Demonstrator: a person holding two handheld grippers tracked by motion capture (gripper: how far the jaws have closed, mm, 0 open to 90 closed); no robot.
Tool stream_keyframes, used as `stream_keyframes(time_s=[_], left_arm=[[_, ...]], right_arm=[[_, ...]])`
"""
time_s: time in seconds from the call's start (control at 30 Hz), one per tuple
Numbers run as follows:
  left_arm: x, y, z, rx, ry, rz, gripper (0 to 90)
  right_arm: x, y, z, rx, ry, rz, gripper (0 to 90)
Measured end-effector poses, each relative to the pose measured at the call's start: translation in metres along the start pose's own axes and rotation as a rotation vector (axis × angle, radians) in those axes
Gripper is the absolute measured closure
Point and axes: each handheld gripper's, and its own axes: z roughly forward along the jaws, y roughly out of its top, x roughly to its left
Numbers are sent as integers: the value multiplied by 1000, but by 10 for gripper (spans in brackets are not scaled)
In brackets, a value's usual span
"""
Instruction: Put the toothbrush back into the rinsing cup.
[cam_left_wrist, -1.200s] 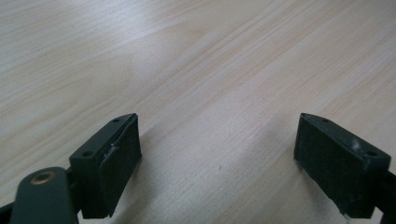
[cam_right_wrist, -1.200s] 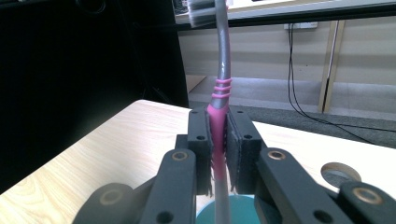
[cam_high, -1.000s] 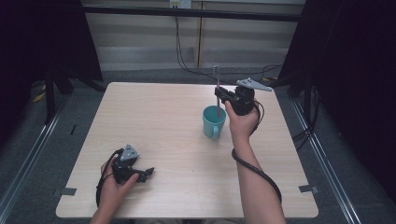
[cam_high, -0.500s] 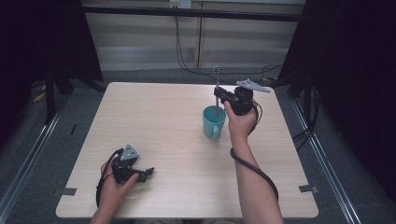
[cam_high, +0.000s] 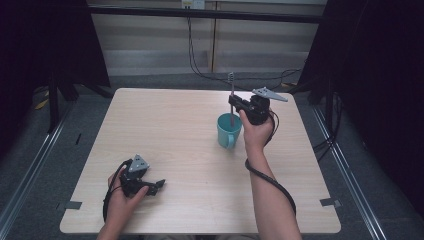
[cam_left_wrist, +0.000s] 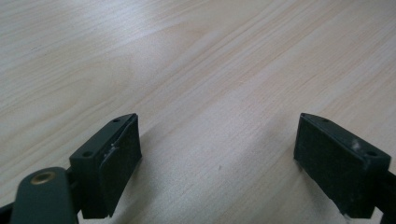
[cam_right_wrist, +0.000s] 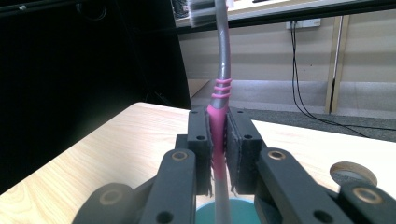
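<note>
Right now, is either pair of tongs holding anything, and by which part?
The right tongs are shut on a toothbrush, gripping its pink handle section, bristles up, lower end above the teal mug. The left tongs are open over the table, holding nothing.

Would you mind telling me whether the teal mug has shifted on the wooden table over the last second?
No. The teal mug sits at the same spot on the light wooden table, equally far from its right edge as before.

The toothbrush (cam_right_wrist: 219, 112) is grey with a pink ribbed grip; the mug (cam_high: 228, 130) is teal. Both grippers (cam_high: 239, 105) are black (each topped by a grey plate). The table (cam_high: 175, 135) is pale, wood-grained.
</note>
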Motion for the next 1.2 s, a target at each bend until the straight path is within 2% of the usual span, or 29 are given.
stream_keyframes(time_s=[0.6, 0.87, 1.2], left_arm=[[0, 0, 0, -2, -3, 1, 144], [0, 0, 0, -2, -4, 1, 145], [0, 0, 0, -2, -4, 1, 144]], right_arm=[[-8, -22, 7, -6, -8, 32, 817], [-11, -33, 11, 12, -14, 29, 817], [-14, -42, 9, 17, -19, 19, 816]])
